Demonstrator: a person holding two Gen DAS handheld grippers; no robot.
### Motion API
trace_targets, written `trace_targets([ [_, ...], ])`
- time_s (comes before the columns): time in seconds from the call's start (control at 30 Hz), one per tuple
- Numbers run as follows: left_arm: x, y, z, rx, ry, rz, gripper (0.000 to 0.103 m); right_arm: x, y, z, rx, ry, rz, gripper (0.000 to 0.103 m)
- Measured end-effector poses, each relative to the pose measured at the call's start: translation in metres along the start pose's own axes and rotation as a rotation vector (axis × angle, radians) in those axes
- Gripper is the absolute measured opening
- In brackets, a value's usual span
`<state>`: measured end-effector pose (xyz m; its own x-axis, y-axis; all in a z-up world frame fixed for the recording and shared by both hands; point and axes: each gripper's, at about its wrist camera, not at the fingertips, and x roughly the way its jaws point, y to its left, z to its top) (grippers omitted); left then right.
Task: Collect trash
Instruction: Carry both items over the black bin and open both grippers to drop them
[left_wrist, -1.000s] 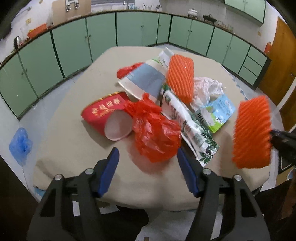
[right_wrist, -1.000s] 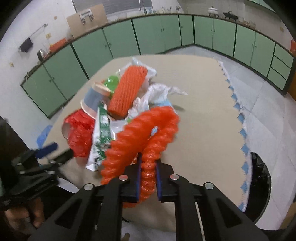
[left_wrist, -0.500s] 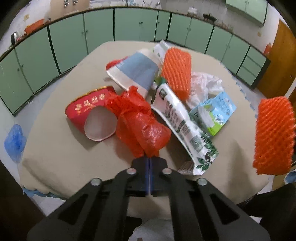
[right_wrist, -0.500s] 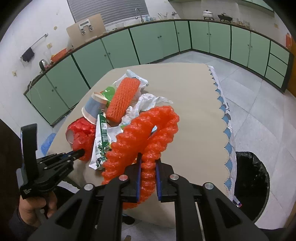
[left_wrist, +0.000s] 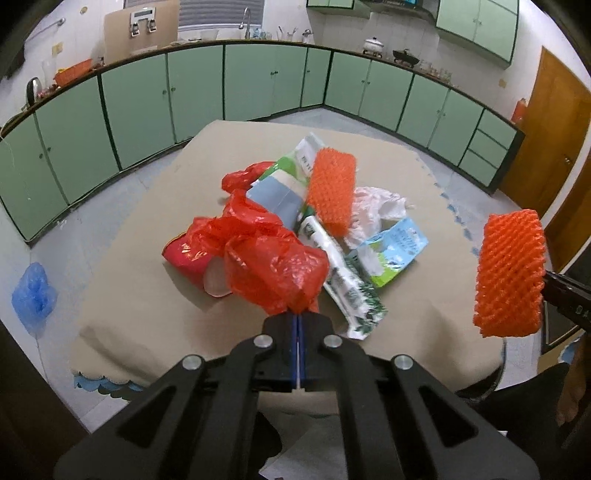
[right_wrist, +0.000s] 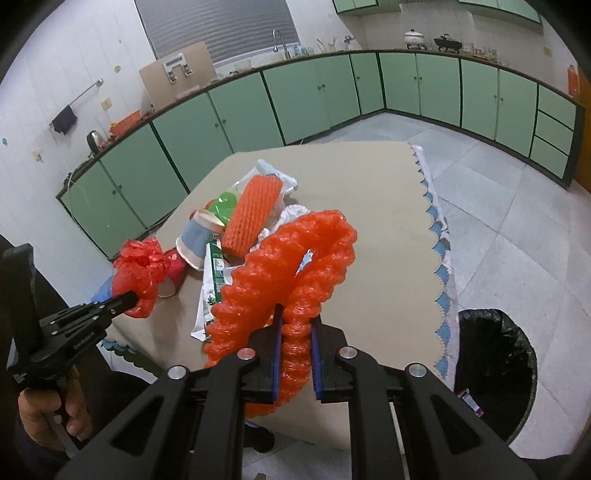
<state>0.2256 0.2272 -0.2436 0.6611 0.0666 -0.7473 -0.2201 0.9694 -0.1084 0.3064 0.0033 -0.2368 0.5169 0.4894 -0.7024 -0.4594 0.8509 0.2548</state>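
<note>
Both hands already carry trash, so in my judgement the coming move turns on where the bin lies from each load. In the right wrist view the black-lined trash bin (right_wrist: 495, 373) sits on the floor at the lower right of the frame, past the scalloped edge of the table (right_wrist: 384, 229), and the right gripper (right_wrist: 295, 345) is much the nearer of the two. Its fingers (right_wrist: 276, 354) are closed on the orange foam net sleeve (right_wrist: 291, 273), which is bent into an arch rising up the middle of the frame, its two ends falling back toward the gripper. The left gripper (left_wrist: 298, 325), seen from its own camera at lower centre, has its fingers pressed fully together on a pinch of the red plastic bag (left_wrist: 266, 254), which bunches up and away toward the centre of the frame and looks lifted over the pile; in the right wrist view it hangs at the far left. The rest of the trash lies heaped mid-table: a second orange net (left_wrist: 332, 192), a red paper cup (left_wrist: 188, 254), a blue-grey cup (left_wrist: 273, 195), a long white-and-green wrapper (left_wrist: 347, 284), a blue-green milk carton (left_wrist: 391, 251) and crumpled white plastic (left_wrist: 373, 203). The bin is not visible in the left wrist view, so the left hand likely has to cross over the table to reach it.
</note>
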Motion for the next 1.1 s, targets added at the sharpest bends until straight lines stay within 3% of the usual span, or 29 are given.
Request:
trace_targets([
  [0.27,-0.03,-0.044,0.001,0.097,-0.035,-0.061,0.0,-0.042,-0.019,-0.003,0.017,-0.056,-0.034,0.013],
  [0.53,-0.039,-0.124,0.001,0.218,-0.045,-0.202,0.0,-0.084,-0.067,-0.012,0.085,-0.101,-0.124,0.013],
  [0.77,-0.026,-0.219,-0.008,0.356,-0.023,-0.351,0.0,-0.11,-0.125,-0.034,0.177,-0.103,-0.226,0.013],
  [1.1,0.032,-0.318,-0.031,0.492,0.062,-0.461,0.0,-0.1,-0.222,-0.074,0.322,-0.031,-0.359,0.012],
])
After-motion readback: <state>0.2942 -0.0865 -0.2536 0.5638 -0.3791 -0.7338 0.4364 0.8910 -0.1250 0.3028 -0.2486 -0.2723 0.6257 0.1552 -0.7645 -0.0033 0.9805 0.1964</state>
